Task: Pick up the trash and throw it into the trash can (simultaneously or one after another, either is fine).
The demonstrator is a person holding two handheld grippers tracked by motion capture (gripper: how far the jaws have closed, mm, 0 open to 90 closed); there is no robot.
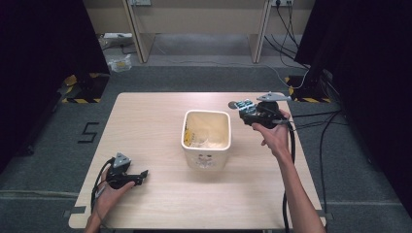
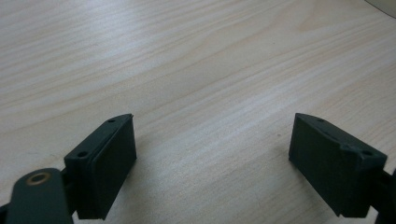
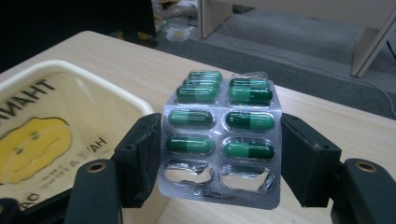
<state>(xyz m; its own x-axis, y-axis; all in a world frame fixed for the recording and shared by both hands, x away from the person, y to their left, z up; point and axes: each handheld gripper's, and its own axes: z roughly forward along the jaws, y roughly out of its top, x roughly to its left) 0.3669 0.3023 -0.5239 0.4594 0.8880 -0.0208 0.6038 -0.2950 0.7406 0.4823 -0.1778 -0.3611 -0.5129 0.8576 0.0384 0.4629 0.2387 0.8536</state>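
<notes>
One pale wood-grain table [image 1: 160, 204] is set on grey carpet, black curtains at both sides. A blister pack [image 3: 222, 135] is clamped edgewise in the right gripper [image 1: 247, 108], just beside the cream bin [image 1: 206, 141]. The left gripper [image 1: 141, 175] is spread wide, nothing held.

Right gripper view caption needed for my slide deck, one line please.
Right gripper clamps a blister pack of green capsules beside the cream bin.
</notes>
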